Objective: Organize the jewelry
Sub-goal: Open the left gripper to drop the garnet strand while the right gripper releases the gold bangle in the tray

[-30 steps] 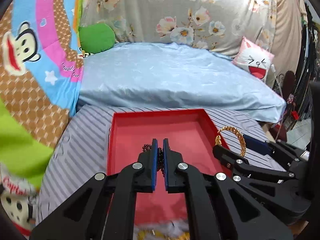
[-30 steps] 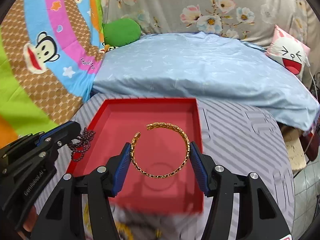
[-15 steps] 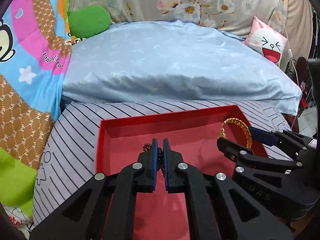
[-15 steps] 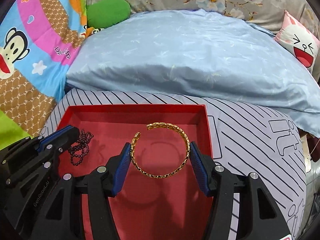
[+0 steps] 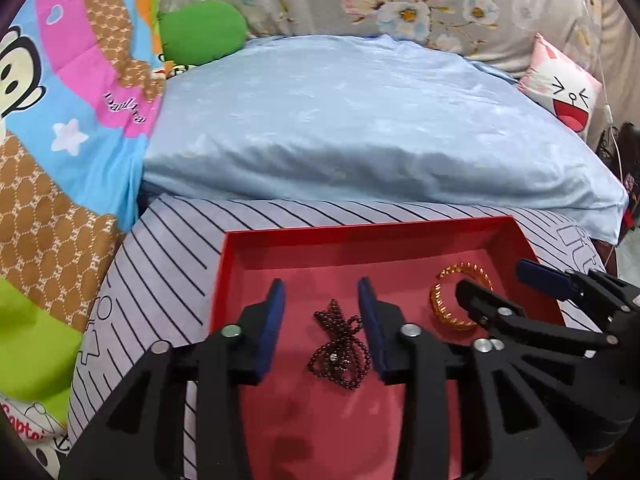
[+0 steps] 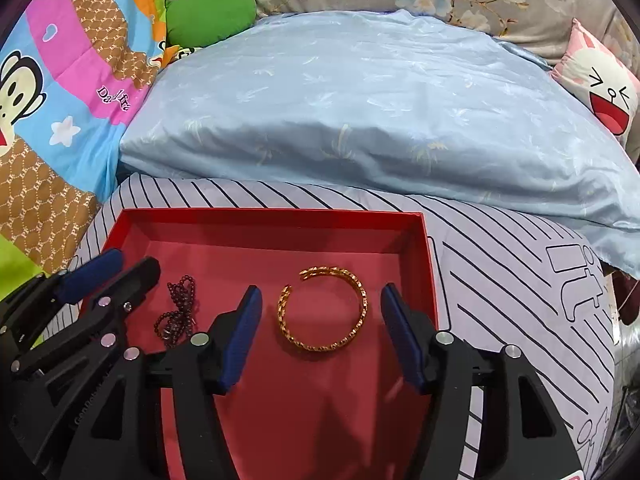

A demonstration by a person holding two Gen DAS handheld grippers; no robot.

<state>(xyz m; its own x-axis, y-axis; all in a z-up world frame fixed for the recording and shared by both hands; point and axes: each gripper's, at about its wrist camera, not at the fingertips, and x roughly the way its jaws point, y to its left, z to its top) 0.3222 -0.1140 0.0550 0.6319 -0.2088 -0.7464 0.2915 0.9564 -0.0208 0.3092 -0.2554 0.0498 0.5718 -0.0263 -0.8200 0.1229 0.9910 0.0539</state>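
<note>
Jewelry now lies loose in the red tray (image 6: 224,216): my left tool (image 5: 322,308) has just opened off the dark bead string (image 5: 340,354), my right tool (image 6: 320,320) off the gold bangle (image 6: 324,312), so both placements look done.

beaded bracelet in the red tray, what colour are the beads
Dark maroon, almost black; the beaded bracelet shows best in the left wrist view.

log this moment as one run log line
left gripper: just opened, dark bead string released in red tray | right gripper: open around gold bangle, not gripping
</note>
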